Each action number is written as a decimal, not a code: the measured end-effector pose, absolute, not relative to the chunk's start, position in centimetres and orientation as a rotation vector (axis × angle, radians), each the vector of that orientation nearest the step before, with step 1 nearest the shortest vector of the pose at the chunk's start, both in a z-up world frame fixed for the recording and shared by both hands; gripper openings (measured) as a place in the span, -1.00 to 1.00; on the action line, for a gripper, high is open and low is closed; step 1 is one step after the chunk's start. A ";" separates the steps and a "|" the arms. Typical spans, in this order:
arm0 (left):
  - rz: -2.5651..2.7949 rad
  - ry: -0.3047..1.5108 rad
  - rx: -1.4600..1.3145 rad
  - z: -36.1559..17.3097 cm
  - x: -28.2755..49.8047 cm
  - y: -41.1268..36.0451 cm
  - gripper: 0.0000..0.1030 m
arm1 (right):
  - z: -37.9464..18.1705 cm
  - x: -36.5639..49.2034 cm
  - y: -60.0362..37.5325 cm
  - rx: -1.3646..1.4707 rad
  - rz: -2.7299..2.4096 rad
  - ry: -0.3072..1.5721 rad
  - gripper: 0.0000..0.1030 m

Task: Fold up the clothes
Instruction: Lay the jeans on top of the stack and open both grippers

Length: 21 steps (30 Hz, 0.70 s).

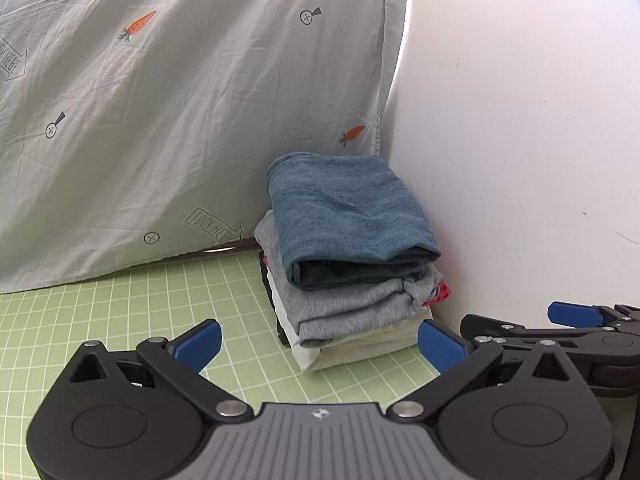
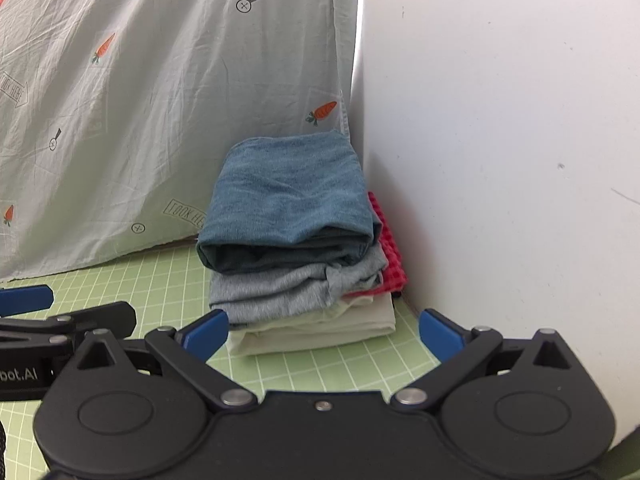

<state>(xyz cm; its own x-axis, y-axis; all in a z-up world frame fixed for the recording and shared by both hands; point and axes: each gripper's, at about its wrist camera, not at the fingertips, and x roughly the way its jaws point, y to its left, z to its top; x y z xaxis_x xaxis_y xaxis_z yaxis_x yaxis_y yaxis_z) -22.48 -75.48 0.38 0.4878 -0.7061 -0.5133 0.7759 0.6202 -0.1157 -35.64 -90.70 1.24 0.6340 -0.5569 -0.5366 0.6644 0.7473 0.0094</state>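
i see my left gripper (image 1: 320, 340) and right gripper (image 2: 322, 334) both spread wide, holding nothing, before the stack of folded clothes (image 2: 296, 248) on the green mat (image 1: 120, 300).

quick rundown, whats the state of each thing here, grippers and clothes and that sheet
left gripper: open, nothing between the fingers
right gripper: open, nothing between the fingers
stack: folded clothes piled on the mat by the wall
blue garment: folded, on top
grey garment: folded, under the blue one
red garment: folded, edge sticking out to the right
white garment: folded, lowest in view
sheet: hanging, creased
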 end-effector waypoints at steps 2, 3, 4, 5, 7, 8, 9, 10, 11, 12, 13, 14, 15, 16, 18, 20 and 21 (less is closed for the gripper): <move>-0.902 0.567 0.150 -0.2 -23.4 -74.8 1.00 | 0.7 -36.4 -90.1 0.225 -0.712 0.558 0.99; -0.900 0.573 0.156 -0.5 -23.8 -74.6 1.00 | 0.3 -36.8 -89.7 0.226 -0.717 0.574 0.99; -0.897 0.579 0.162 -0.7 -24.1 -74.4 1.00 | -0.1 -37.2 -89.4 0.228 -0.721 0.590 0.99; -0.895 0.585 0.168 -0.9 -24.4 -74.2 1.00 | -0.4 -37.6 -89.2 0.232 -0.722 0.604 0.99; -0.891 0.597 0.180 -1.3 -25.0 -73.8 1.00 | -0.9 -38.1 -88.9 0.243 -0.724 0.624 0.99; -0.888 0.603 0.185 -1.3 -25.2 -73.7 1.00 | -1.2 -38.4 -88.8 0.251 -0.724 0.633 0.99; -0.886 0.605 0.190 -1.4 -25.3 -73.6 1.00 | -1.5 -38.6 -88.7 0.259 -0.726 0.641 0.99; -0.885 0.605 0.194 -1.4 -25.5 -73.6 1.00 | -1.7 -38.7 -88.6 0.266 -0.725 0.648 0.99; -0.884 0.605 0.198 -1.4 -25.6 -73.5 1.00 | -1.9 -38.9 -88.5 0.271 -0.724 0.655 0.99; -0.884 0.606 0.202 -1.4 -25.8 -73.4 1.00 | -2.0 -39.0 -88.4 0.273 -0.718 0.660 0.99; -0.883 0.606 0.206 -1.4 -25.9 -73.3 1.00 | -2.1 -39.0 -88.3 0.270 -0.715 0.662 0.99; -0.883 0.608 0.208 -1.4 -26.0 -73.2 1.00 | -2.1 -39.1 -88.2 0.266 -0.714 0.661 0.99; -0.883 0.610 0.209 -1.5 -26.0 -73.1 1.00 | -2.0 -39.1 -88.1 0.261 -0.710 0.658 0.99; -0.883 0.613 0.213 -1.5 -26.1 -73.1 1.00 | -1.9 -39.2 -88.0 0.257 -0.707 0.655 0.99; -0.880 0.616 0.216 -1.6 -26.1 -73.0 1.00 | -1.8 -39.2 -87.8 0.250 -0.707 0.652 0.99; -0.879 0.616 0.217 -1.6 -26.2 -73.0 1.00 | -1.7 -39.3 -87.8 0.248 -0.707 0.651 0.99; -0.879 0.615 0.218 -1.6 -26.2 -72.9 1.00 | -1.7 -39.3 -87.9 0.251 -0.706 0.651 0.99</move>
